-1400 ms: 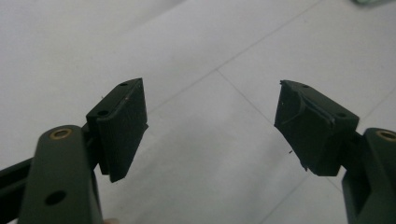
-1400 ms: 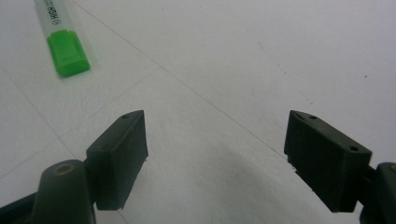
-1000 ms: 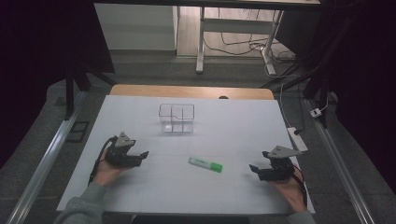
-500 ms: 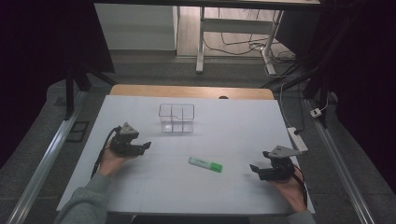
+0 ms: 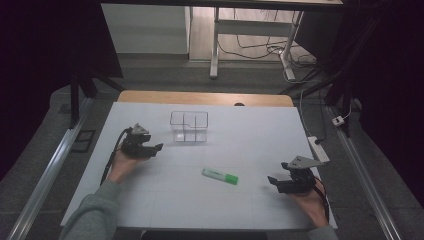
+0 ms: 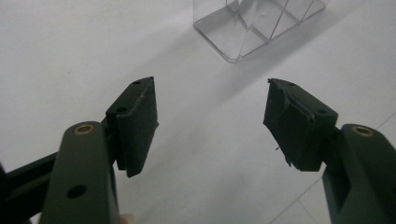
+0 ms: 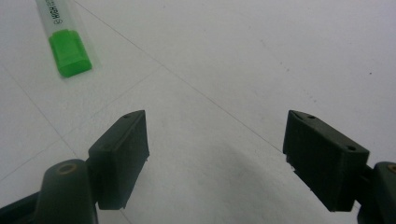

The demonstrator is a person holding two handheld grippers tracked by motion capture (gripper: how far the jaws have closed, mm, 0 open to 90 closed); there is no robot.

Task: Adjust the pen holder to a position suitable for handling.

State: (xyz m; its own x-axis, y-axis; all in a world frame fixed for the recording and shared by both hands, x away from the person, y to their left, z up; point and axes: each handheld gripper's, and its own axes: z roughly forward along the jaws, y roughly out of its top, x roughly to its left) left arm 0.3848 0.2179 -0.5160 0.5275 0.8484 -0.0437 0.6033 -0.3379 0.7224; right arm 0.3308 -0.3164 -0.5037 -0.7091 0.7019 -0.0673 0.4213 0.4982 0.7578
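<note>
The table (image 5: 165,200) is a wide white sheet with faint grid lines, a strip of bare wood showing along its far edge; everything in hand lies on it. The box (image 5: 189,126) is a clear plastic holder with inner dividers, standing upright toward the far middle of the table; in the left gripper view the box (image 6: 259,25) sits just ahead of the jaws and a little to their right, apart from them. The left gripper (image 5: 156,148) is held in a hand at the left side, near the box and just short of it, pointing toward the table's middle; its jaws stand wide apart with nothing between them, and in its own view the left gripper (image 6: 210,126) hangs over bare table. The right gripper (image 5: 271,180) is held low at the right near edge, a grey plate on its top, pointing left; its jaws too are spread with only white surface between, as the right gripper (image 7: 215,154) shows in its own view. The marker (image 5: 219,176) is a white pen with a green cap, lying flat near the middle of the table, between the two grippers, nearer the right one yet clear of it; in the right gripper view the marker (image 7: 65,42) lies ahead of the jaws, off to the upper left, touched by nothing.
</note>
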